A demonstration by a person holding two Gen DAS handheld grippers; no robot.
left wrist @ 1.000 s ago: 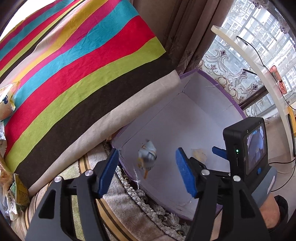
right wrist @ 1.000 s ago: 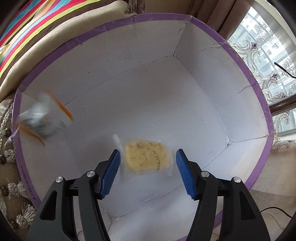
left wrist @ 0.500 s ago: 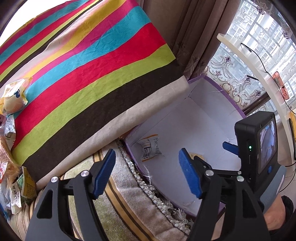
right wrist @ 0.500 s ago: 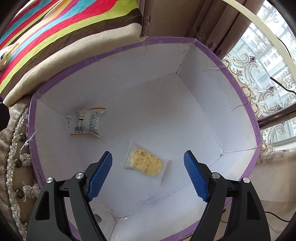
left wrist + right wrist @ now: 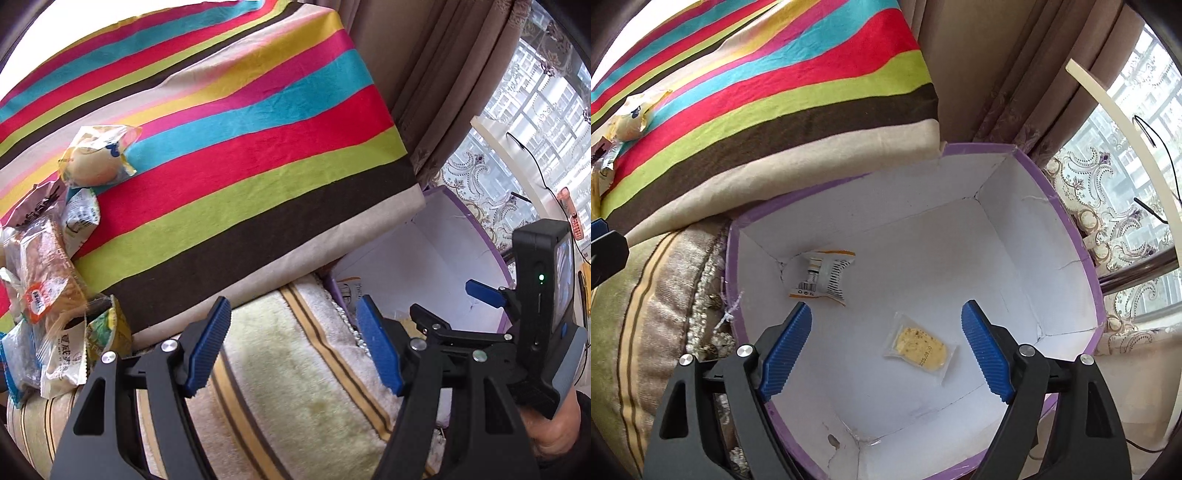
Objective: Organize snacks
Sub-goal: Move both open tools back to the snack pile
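Holding both my left gripper [image 5: 293, 345] and right gripper [image 5: 886, 349] spread apart, I see two snack packets [image 5: 823, 273] lying inside the purple box [image 5: 1071, 236].

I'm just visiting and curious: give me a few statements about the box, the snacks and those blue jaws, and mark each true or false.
1. The purple-rimmed box holds two snack packets. True.
2. The right gripper is clamped on the yellow biscuit packet. False: its jaws are open and hold nothing.
3. More snacks lie on the striped blanket. True.
4. The left gripper holds a packet. False: it is open and holds nothing.
5. The barcode packet lies on the blanket. False: it is inside the box.
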